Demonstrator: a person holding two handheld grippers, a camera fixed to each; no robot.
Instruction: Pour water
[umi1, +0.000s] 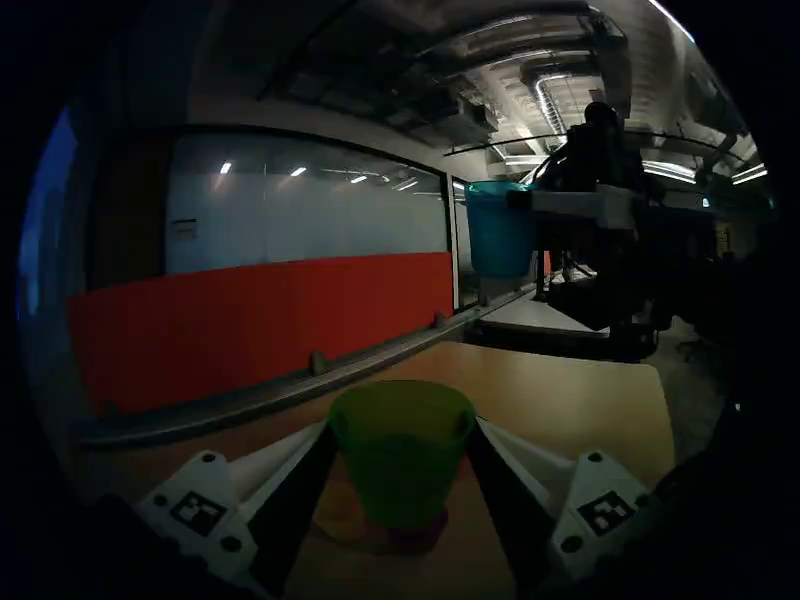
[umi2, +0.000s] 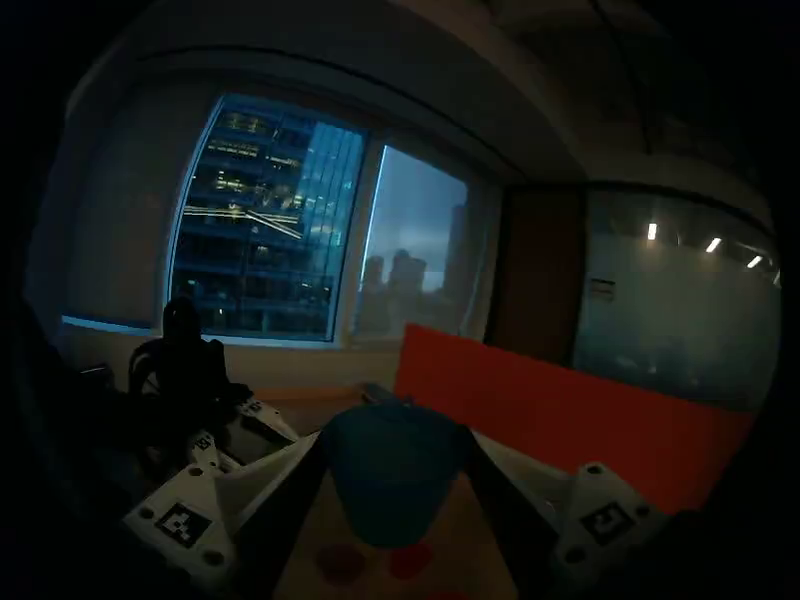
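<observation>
Over wooden table (umi1: 570, 385): left fingers (umi1: 290, 480) pinch upright translucent green cup (umi1: 402, 450); right fingers (umi2: 520, 465) pinch blue cup (umi2: 390, 475).

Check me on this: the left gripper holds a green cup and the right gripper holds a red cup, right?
Not quite. The left gripper does hold the green cup, but the right gripper holds a blue cup, not a red one, as the right gripper view shows.
</observation>
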